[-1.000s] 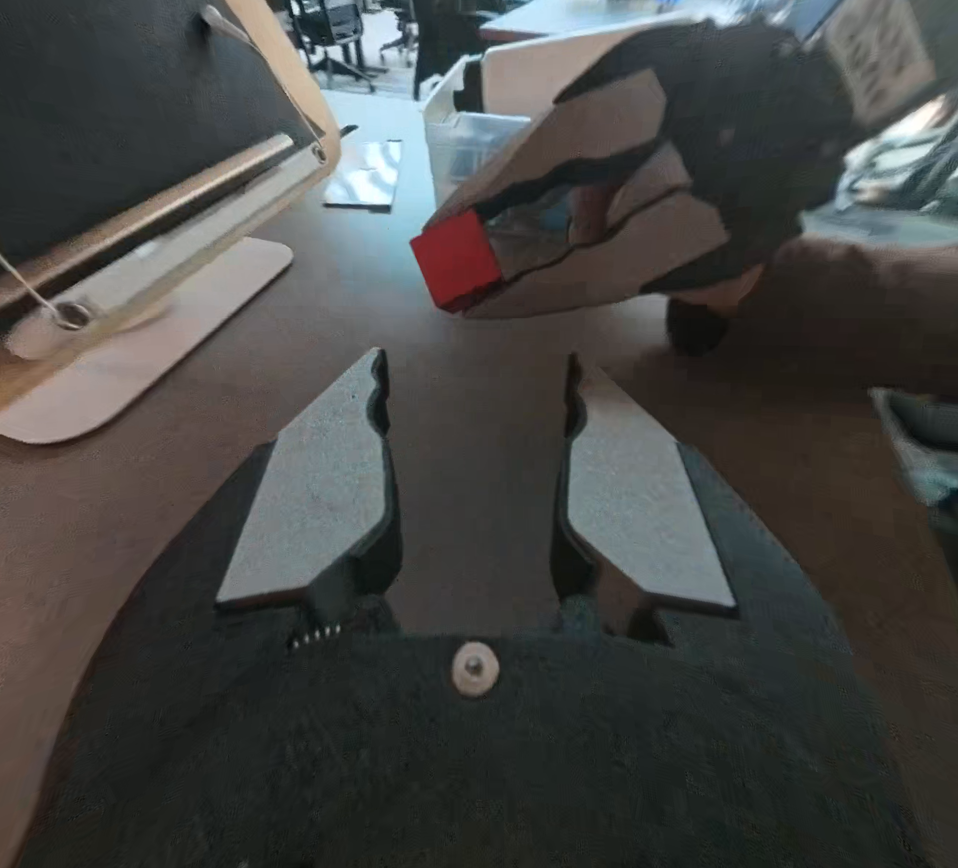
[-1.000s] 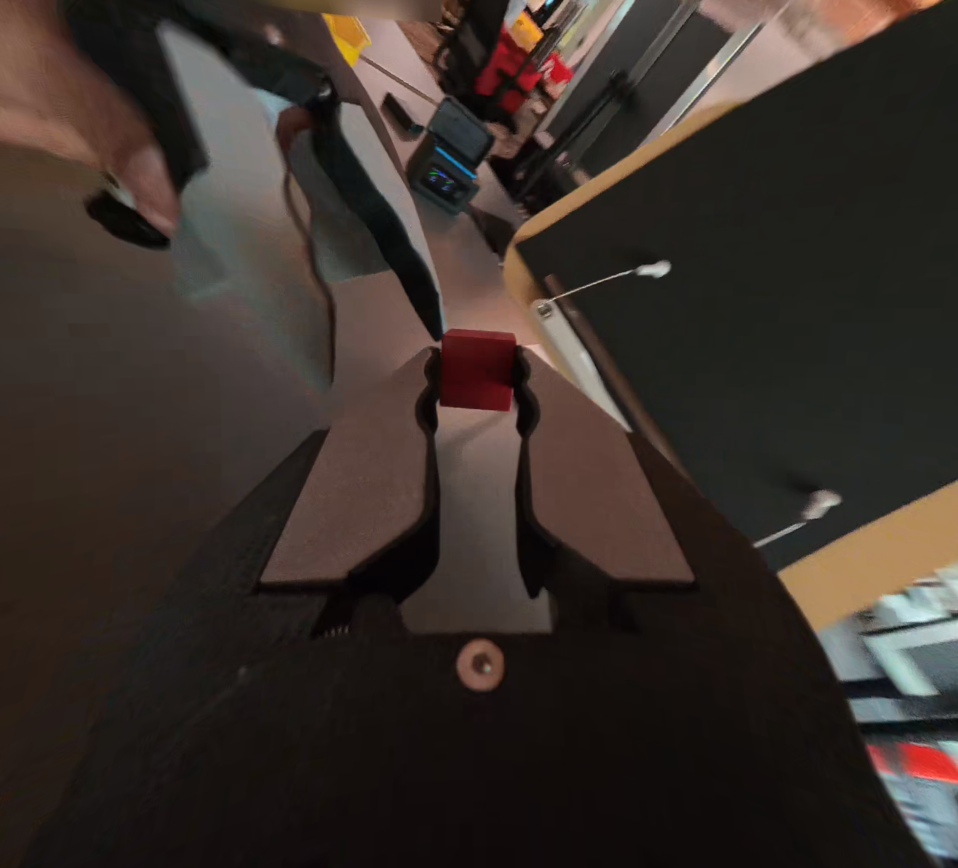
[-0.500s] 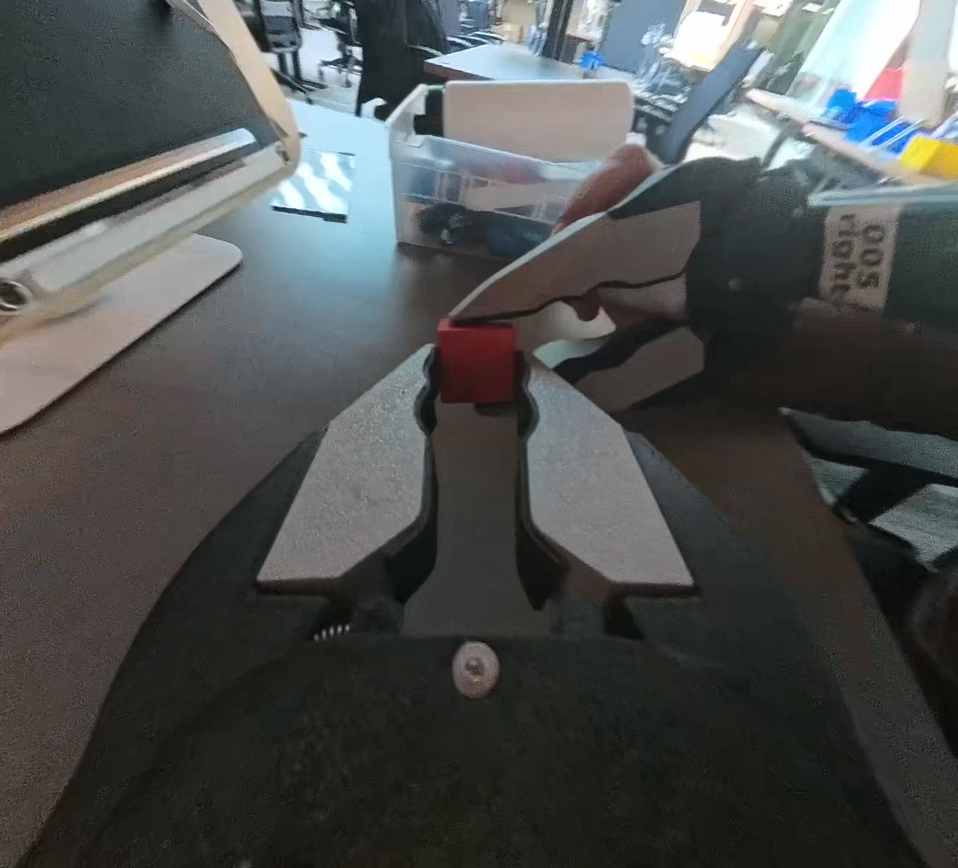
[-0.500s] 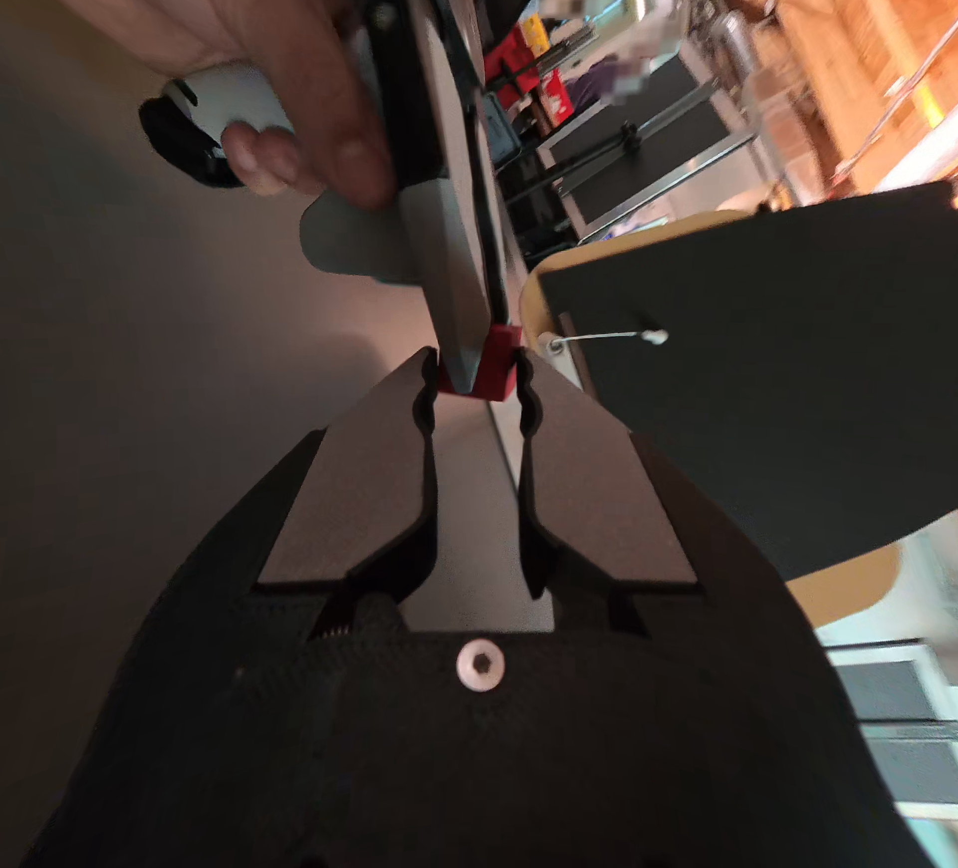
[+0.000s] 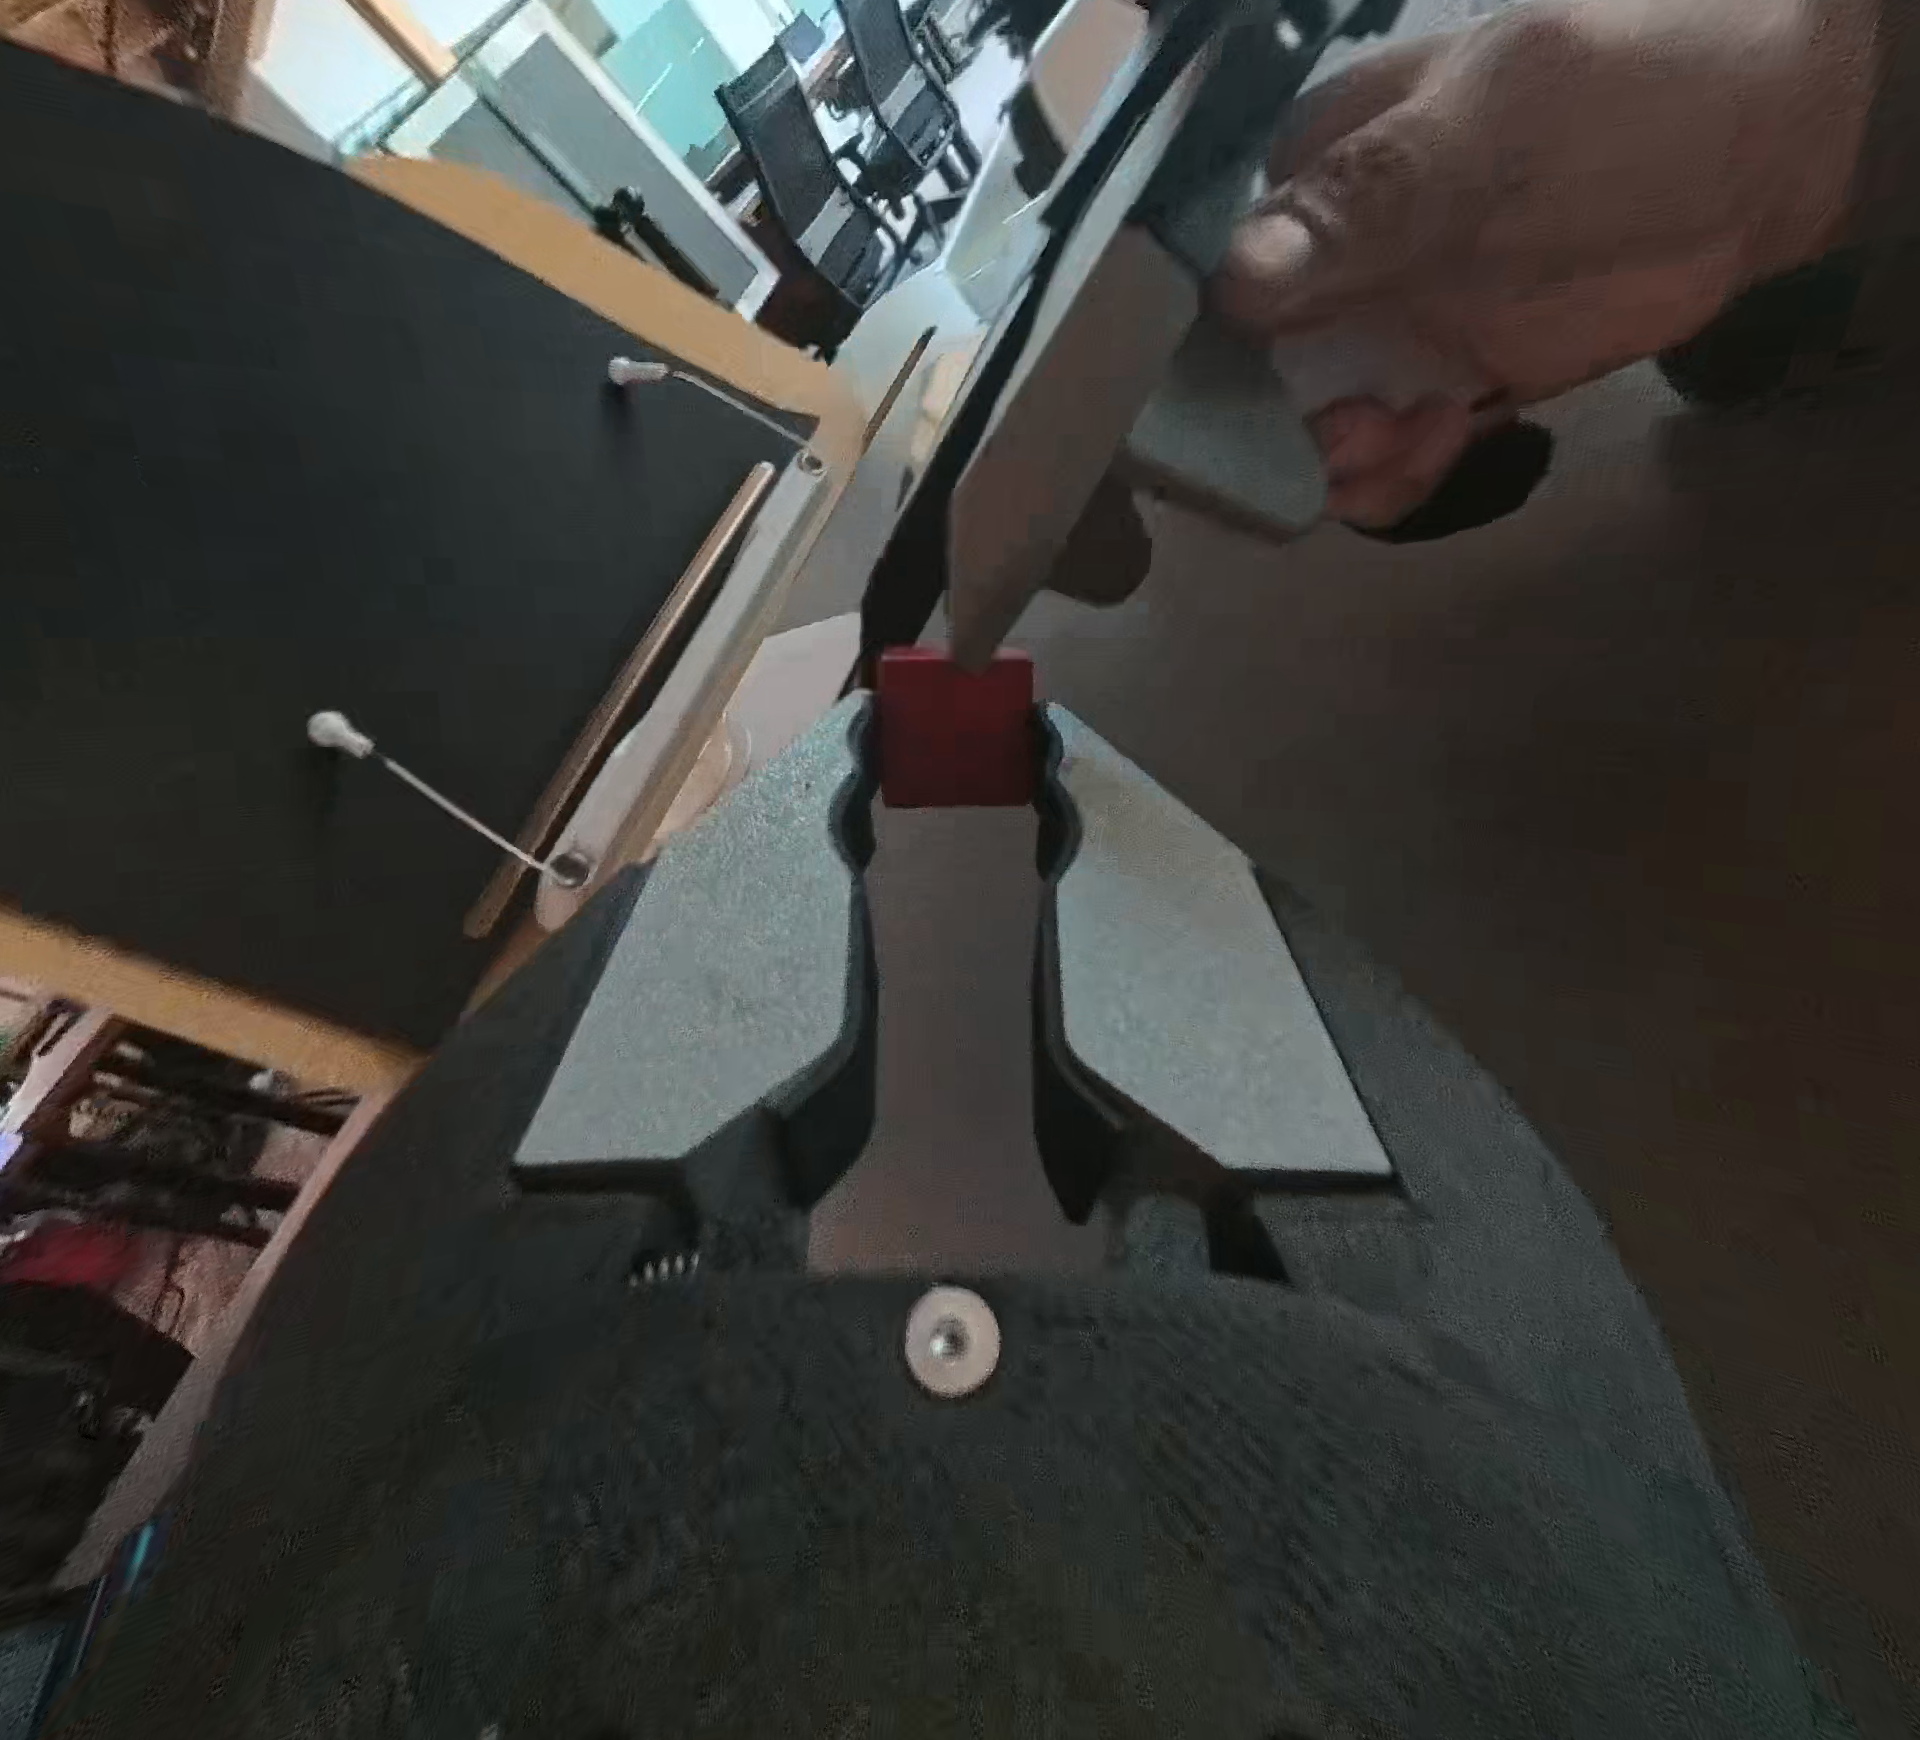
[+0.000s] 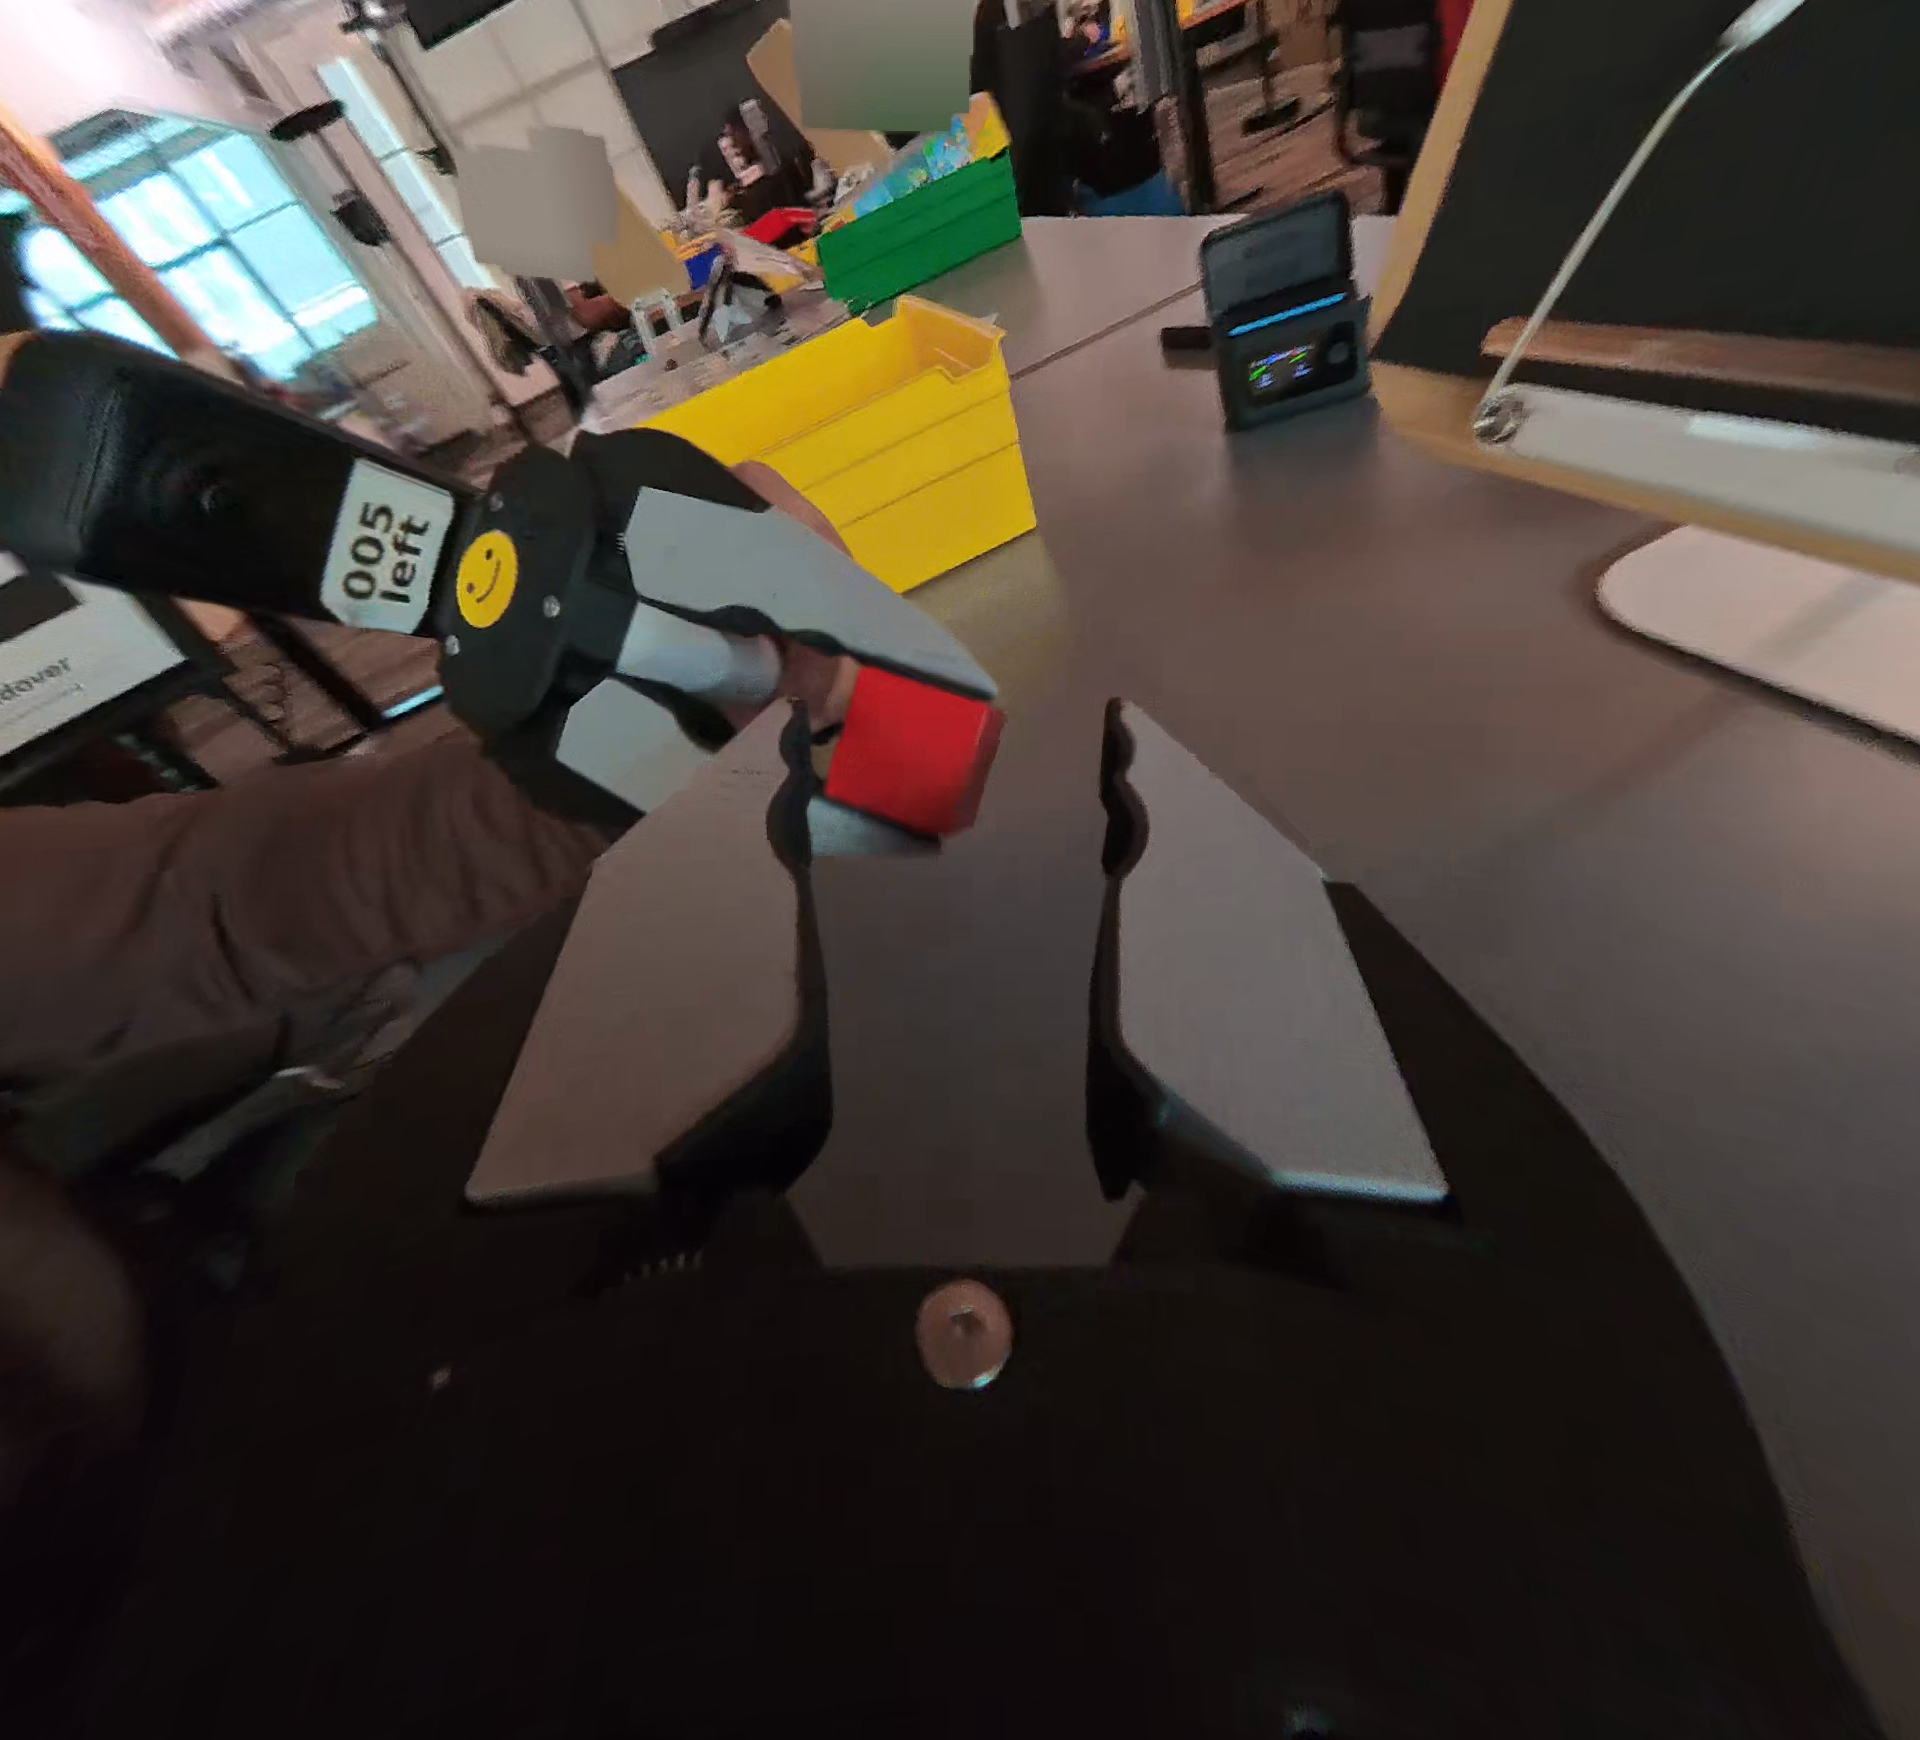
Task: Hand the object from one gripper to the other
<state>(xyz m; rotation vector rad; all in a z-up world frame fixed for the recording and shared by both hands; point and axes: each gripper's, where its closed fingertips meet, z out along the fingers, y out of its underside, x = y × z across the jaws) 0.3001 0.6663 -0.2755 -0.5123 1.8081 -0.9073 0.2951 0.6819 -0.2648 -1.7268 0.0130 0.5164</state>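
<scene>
A red cube sits clamped between the tips of my left gripper, which is shut on it above the dark table. One finger of the right gripper comes down from above, its tip at the cube's top edge. In the right wrist view my right gripper is open with a wide gap. The cube lies in the left part of that gap, close to my left fingertip, held by the left gripper, which reaches in from the left.
A black board on a wooden stand with a white base stands close by. A yellow bin, a green bin and a small device with a screen sit farther back. A hand grips the right gripper. My left and right fingertips are right by each other.
One second ago the right gripper held the cube and the left was open. The left gripper then shut on the cube. The right gripper has now opened and let go.
</scene>
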